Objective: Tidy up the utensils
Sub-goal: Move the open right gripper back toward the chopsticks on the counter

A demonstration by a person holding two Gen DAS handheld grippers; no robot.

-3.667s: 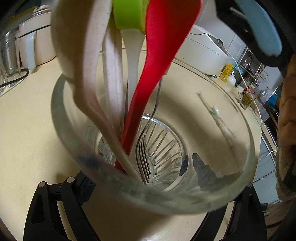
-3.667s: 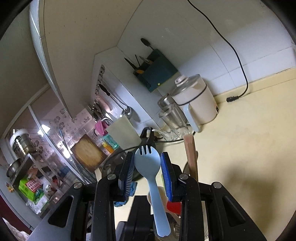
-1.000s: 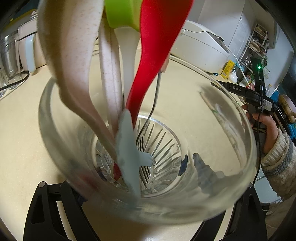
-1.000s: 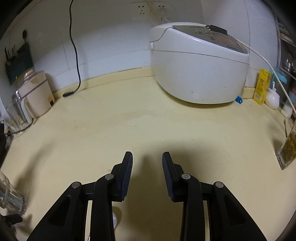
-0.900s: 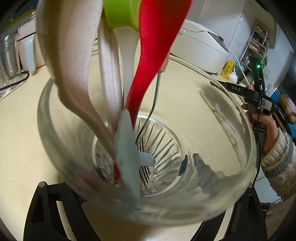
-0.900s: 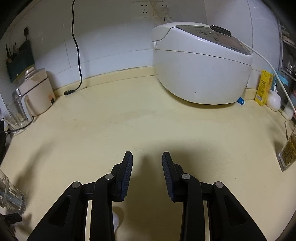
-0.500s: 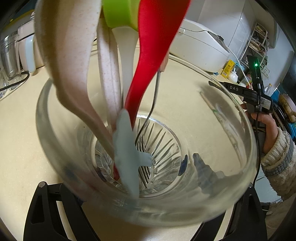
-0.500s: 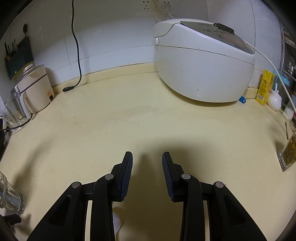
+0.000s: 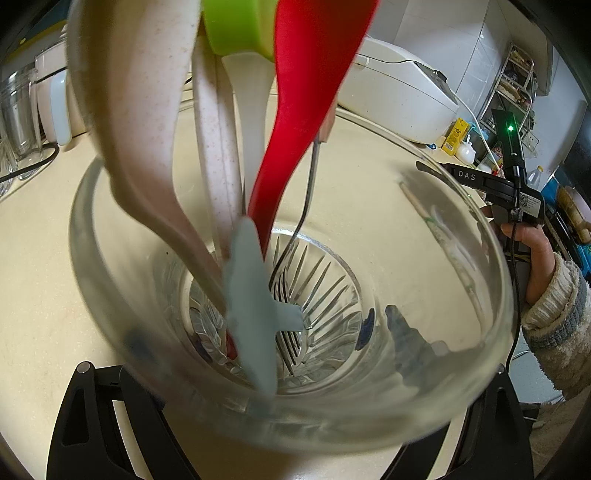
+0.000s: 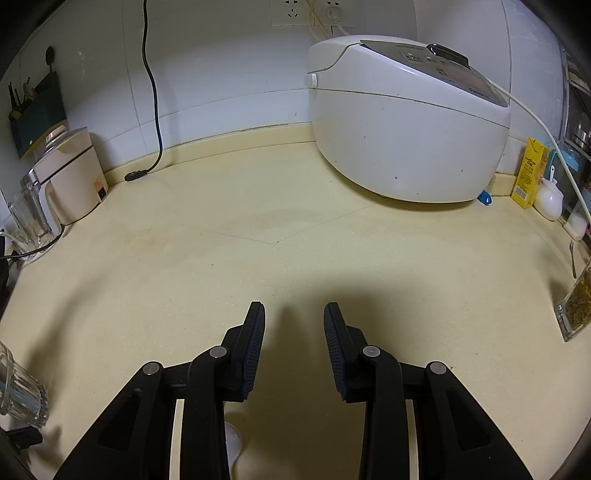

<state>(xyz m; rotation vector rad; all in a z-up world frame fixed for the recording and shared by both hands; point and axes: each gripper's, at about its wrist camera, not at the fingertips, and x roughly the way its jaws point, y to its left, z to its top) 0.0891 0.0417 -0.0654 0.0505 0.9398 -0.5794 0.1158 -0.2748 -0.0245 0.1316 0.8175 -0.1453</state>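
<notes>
Item: glass cup (image 9: 461,387), clamped in the left gripper (image 9: 288,435), holding 1 blue fork (image 9: 255,310), 1 red spoon (image 9: 295,122), 1 metal fork (image 9: 291,280). Likely fragile, slippery, top-heavy; grip low on the wall. Right gripper (image 10: 294,328) open, empty, rice cooker (image 10: 402,129) at 1 o'clock.

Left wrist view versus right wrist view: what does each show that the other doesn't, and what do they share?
Only the left wrist view shows inside the glass cup held by the left gripper: a red spoon, a pale blue spork, a metal fork and speckled beige utensils.

Only the right wrist view shows the right gripper's jaws open and empty, plus the wall sockets.

Both show the beige counter and the white rice cooker.
</notes>
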